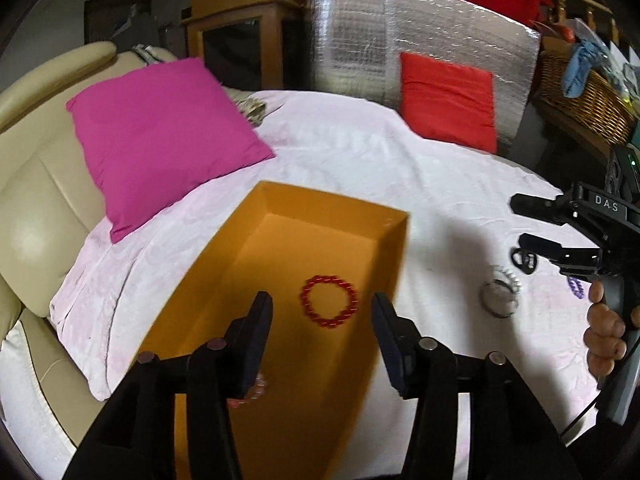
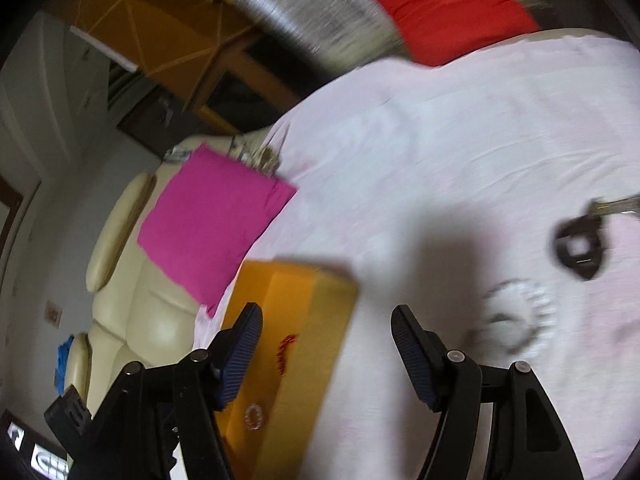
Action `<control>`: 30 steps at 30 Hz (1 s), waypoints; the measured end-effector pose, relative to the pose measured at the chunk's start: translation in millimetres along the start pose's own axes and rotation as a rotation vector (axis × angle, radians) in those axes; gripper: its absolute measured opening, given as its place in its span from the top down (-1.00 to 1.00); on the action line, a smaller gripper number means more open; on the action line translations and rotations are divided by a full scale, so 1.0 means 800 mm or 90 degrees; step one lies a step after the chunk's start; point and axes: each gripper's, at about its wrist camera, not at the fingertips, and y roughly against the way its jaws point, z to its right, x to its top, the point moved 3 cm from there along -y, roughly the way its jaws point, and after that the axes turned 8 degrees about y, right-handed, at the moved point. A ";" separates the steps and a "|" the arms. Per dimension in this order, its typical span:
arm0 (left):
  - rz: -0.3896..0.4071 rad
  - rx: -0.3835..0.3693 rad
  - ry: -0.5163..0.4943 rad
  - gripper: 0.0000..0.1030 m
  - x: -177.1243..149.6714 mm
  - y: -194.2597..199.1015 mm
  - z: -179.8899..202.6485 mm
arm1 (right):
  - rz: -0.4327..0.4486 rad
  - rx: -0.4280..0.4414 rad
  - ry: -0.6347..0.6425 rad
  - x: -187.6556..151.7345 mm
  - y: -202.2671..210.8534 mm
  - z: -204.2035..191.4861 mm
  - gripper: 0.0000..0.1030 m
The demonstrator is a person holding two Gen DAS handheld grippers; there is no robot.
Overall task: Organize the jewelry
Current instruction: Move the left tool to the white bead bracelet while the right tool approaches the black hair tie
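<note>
An orange box lies on the pale pink sheet. A red bead bracelet rests on its floor, and a clear pinkish bracelet shows partly behind one finger. My left gripper hovers over the box, open, with nothing between its pads. In the right wrist view the right gripper is open and empty above the box's near wall. To its right on the sheet lie a white bead bracelet, a silvery bangle and a black ring-shaped piece. Purple beads lie by the right gripper.
A magenta cushion leans at the left on a cream sofa. A red cushion stands against a silver foil panel at the back. A wicker basket sits far right. A hand grips the right tool.
</note>
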 end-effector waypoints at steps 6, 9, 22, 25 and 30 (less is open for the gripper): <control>-0.003 -0.029 -0.041 -0.12 -0.008 0.008 0.058 | 0.059 -0.031 -0.071 0.014 0.081 0.079 -0.36; -0.009 -0.049 -0.067 -0.13 -0.013 0.008 0.088 | 0.079 -0.042 -0.099 0.014 0.117 0.113 -0.36; -0.082 -0.111 -0.125 -0.13 -0.026 -0.071 0.188 | 0.071 -0.115 -0.180 0.007 0.173 0.225 -0.36; -0.092 -0.117 -0.136 -0.13 -0.030 -0.083 0.206 | 0.066 -0.125 -0.197 0.006 0.178 0.245 -0.36; -0.110 -0.137 -0.157 -0.13 -0.047 -0.093 0.233 | 0.053 -0.155 -0.215 0.004 0.186 0.273 -0.36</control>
